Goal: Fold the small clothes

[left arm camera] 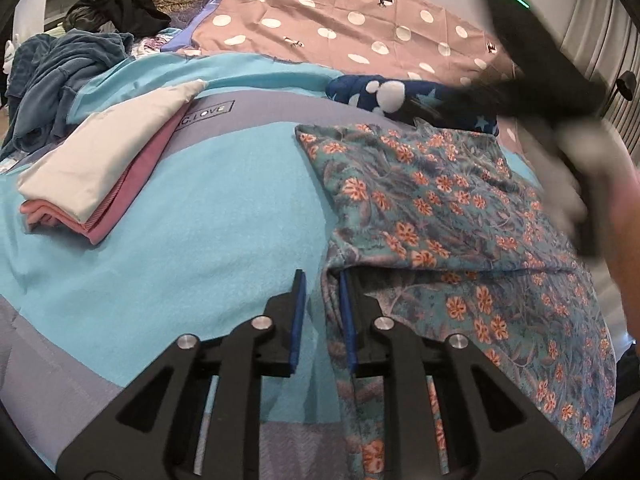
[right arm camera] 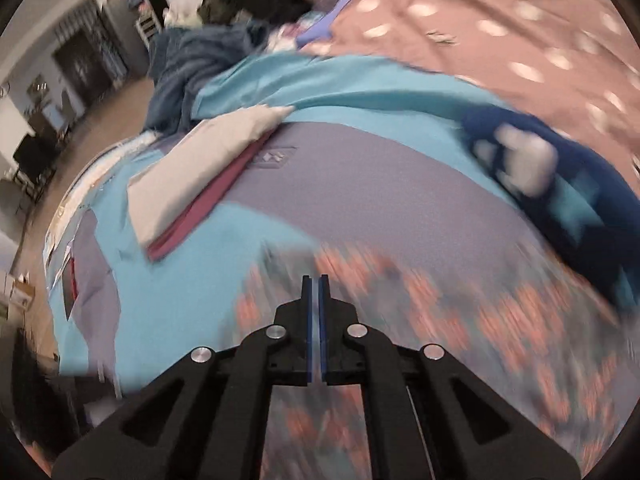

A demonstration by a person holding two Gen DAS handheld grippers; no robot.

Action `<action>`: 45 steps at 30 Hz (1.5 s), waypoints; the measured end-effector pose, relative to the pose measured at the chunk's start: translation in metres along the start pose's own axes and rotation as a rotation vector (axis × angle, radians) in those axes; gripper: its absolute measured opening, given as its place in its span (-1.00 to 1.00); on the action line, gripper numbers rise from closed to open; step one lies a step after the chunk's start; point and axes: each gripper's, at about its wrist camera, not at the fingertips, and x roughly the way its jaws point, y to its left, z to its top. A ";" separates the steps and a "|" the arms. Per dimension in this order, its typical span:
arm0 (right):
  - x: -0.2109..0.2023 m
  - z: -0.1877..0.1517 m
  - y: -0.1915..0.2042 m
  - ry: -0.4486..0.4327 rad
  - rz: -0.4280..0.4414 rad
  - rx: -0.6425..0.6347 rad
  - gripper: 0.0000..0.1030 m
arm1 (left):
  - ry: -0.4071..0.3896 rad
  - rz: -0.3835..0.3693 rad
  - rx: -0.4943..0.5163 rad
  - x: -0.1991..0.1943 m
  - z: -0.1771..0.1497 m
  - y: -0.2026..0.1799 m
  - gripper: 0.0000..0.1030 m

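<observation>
A teal floral garment (left arm camera: pixel 452 216) lies partly folded on the blue bed cover (left arm camera: pixel 200 248), its upper half doubled over the lower. My left gripper (left arm camera: pixel 322 280) is open at the garment's left edge; a strip of the fabric runs between its fingers. My right gripper (right arm camera: pixel 315 280) is shut and empty, above the blurred floral garment (right arm camera: pixel 420 320). In the left wrist view the right gripper's black body (left arm camera: pixel 544 64) shows blurred at the upper right.
A folded stack of white and pink clothes (left arm camera: pixel 100 176) lies to the left. A navy garment with white spots and stars (left arm camera: pixel 400 96) lies beyond the floral one. A heap of dark blue and black clothes (left arm camera: pixel 68 68) sits at the far left. A pink dotted sheet (left arm camera: pixel 340 20) covers the back.
</observation>
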 end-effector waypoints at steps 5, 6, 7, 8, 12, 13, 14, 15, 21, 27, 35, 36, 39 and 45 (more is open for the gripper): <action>-0.072 -0.126 -0.067 -0.069 -0.095 0.252 -0.83 | -0.160 -0.053 0.033 -0.031 0.007 -0.010 -0.66; -0.088 -0.156 -0.089 -0.096 -0.161 0.332 -0.81 | -0.173 -0.083 0.049 -0.033 0.011 -0.018 -0.66; -0.094 -0.170 -0.101 -0.105 -0.183 0.388 -0.80 | -0.160 -0.098 0.055 -0.031 0.015 -0.024 -0.66; -0.099 -0.186 -0.116 -0.112 -0.182 0.460 -0.81 | -0.132 -0.116 0.055 -0.026 0.019 -0.034 -0.66; -0.110 -0.219 -0.136 -0.208 -0.095 0.565 -0.87 | 0.072 -0.072 0.073 0.026 0.029 -0.065 -0.57; -0.112 -0.221 -0.132 -0.217 -0.105 0.561 -0.82 | 0.132 0.002 0.107 0.045 0.027 -0.072 -0.56; -0.115 -0.221 -0.128 -0.223 -0.111 0.555 -0.81 | 0.138 0.036 0.138 0.054 0.025 -0.077 -0.56; -0.120 -0.225 -0.125 -0.229 -0.108 0.552 -0.81 | 0.116 0.062 0.175 0.055 0.025 -0.082 -0.55; -0.199 -0.292 -0.177 -0.442 -0.141 0.718 -0.34 | 0.137 0.130 0.147 0.035 0.027 -0.095 -0.49; -0.259 -0.416 -0.283 -0.570 -0.215 1.186 -0.28 | 0.072 0.088 0.184 0.007 0.025 -0.138 -0.27; -0.269 -0.486 -0.360 -0.628 -0.240 1.481 -0.12 | 0.127 0.019 0.198 0.041 0.013 -0.194 -0.25; -0.269 -0.490 -0.369 -0.649 -0.233 1.500 -0.08 | 0.132 0.016 0.202 0.045 0.012 -0.198 -0.25; -0.268 -0.498 -0.388 -0.693 -0.245 1.551 -0.05 | 0.137 0.017 0.216 0.053 0.010 -0.208 -0.20; -0.272 -0.496 -0.409 -0.724 -0.294 1.612 -0.26 | 0.116 0.003 0.221 0.066 0.015 -0.211 -0.09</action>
